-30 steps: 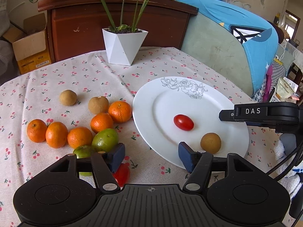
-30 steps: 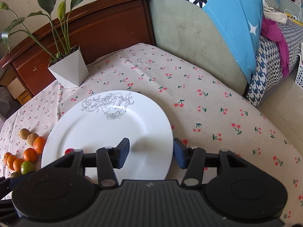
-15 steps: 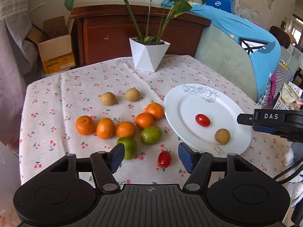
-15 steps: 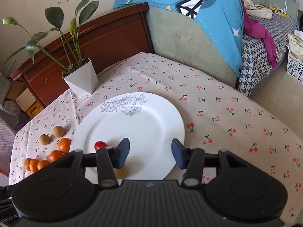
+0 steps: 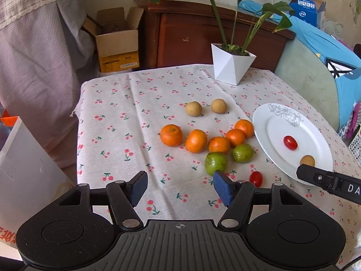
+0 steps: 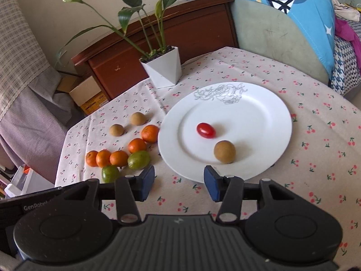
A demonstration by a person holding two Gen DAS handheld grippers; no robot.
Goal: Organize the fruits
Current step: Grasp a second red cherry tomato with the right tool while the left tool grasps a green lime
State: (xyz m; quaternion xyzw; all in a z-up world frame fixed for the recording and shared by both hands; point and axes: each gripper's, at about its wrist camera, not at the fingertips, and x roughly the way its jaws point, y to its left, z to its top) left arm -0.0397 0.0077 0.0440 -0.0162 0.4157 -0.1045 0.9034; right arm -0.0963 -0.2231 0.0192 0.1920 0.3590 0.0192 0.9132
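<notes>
A white plate (image 5: 315,131) (image 6: 259,103) holds a red cherry tomato (image 6: 205,130) and a brown round fruit (image 6: 224,151). On the cloth to its left lie several oranges (image 5: 195,141), two green fruits (image 5: 216,163), two more brown fruits (image 5: 193,108) and a second cherry tomato (image 5: 256,178). My left gripper (image 5: 180,188) hovers open over bare cloth in front of the fruit group, holding nothing. My right gripper (image 6: 179,186) hangs open above the plate's near rim; its jaws are closing slightly with nothing between them.
A white faceted plant pot (image 5: 233,66) stands at the table's far side before a dark wooden cabinet (image 5: 203,38). A cardboard box (image 5: 117,45) and curtain are at the left, and a blue-covered sofa (image 6: 293,22) is at the right. The table edge (image 5: 79,113) drops off left.
Both grippers have drawn back and up from the plate, so more of the table shows. The left one has also swung left, from the plate's edge to the cloth before the fruits.
</notes>
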